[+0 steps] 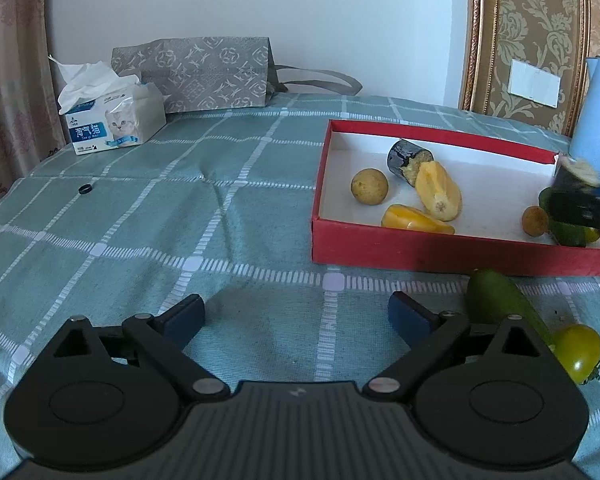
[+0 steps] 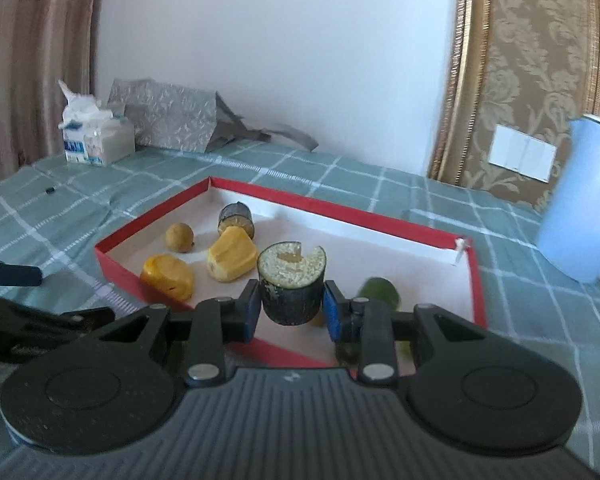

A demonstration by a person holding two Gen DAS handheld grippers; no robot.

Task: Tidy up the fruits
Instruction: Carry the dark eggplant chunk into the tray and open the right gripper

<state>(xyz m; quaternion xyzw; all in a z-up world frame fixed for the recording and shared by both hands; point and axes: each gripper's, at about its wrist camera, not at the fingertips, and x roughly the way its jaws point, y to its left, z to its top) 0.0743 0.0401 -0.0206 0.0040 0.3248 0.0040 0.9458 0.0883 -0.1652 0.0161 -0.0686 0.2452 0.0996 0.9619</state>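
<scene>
My left gripper [image 1: 296, 312] hovers open over the checked cloth with nothing between its fingers. To its right lie a green fruit [image 1: 500, 300] and a yellow-green tomato [image 1: 578, 352], both outside the red box [image 1: 420, 250]. In the box are a round brown fruit [image 1: 369, 186], a dark-skinned cut piece [image 1: 406, 158], two yellow pieces [image 1: 438, 190] and a small brown fruit [image 1: 535, 220]. My right gripper [image 2: 292, 308] is shut on a second dark-skinned cut piece [image 2: 292, 284], held above the box's [image 2: 152, 220] near edge. A green fruit [image 2: 380, 290] lies just beyond it.
A tissue box [image 1: 114, 124] and a patterned bag [image 1: 204, 74] stand at the back left by the wall. A pale blue kettle [image 2: 580, 208] stands right of the box. A small black ring [image 1: 85, 189] lies on the cloth. A curtain hangs at the left.
</scene>
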